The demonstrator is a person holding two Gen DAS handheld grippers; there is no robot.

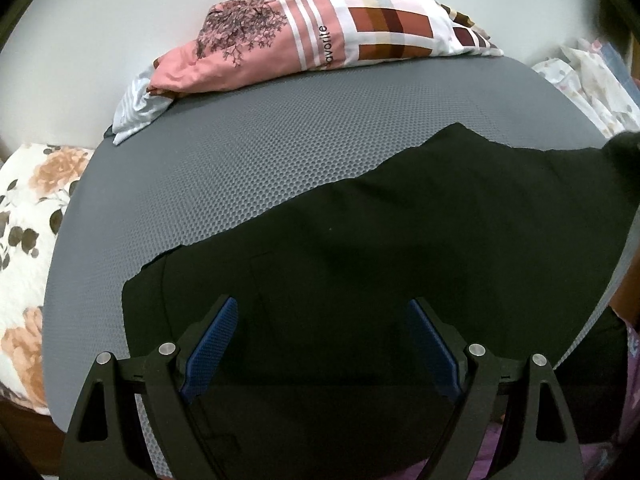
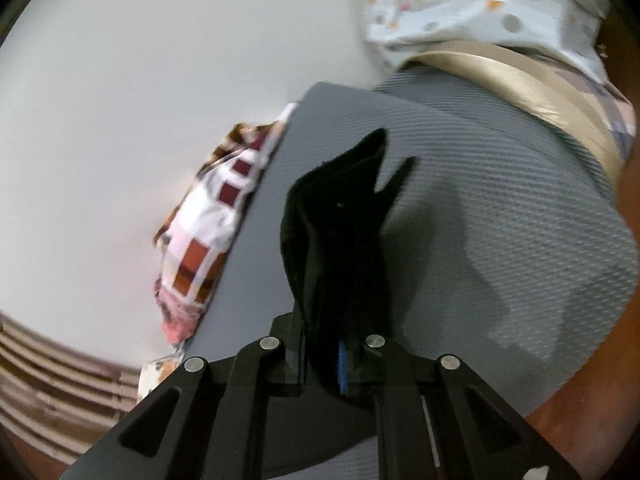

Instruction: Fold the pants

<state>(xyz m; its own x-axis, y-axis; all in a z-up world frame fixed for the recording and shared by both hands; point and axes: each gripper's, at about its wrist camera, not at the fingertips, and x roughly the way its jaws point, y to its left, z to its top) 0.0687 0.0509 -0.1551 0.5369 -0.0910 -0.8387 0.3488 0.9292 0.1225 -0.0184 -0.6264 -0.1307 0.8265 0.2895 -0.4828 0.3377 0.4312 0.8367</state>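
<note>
The black pants [image 1: 400, 248] lie spread across the grey mesh mattress [image 1: 240, 160], and one end is already off the surface: the right gripper [image 2: 324, 356] has its fingers clamped tight on a bunch of the dark cloth, which stands up ahead of the camera, lifted so that end can be carried over the rest of the garment. The left gripper [image 1: 322, 340] hovers low over the near part of the pants with its blue-padded fingers [image 1: 212, 340] spread wide and holding nothing, likely placed to pin or pinch the cloth so it does not drag along. A patchwork quilt [image 1: 320, 36] sits bunched at the far edge against the wall, well apart from the fold.
</note>
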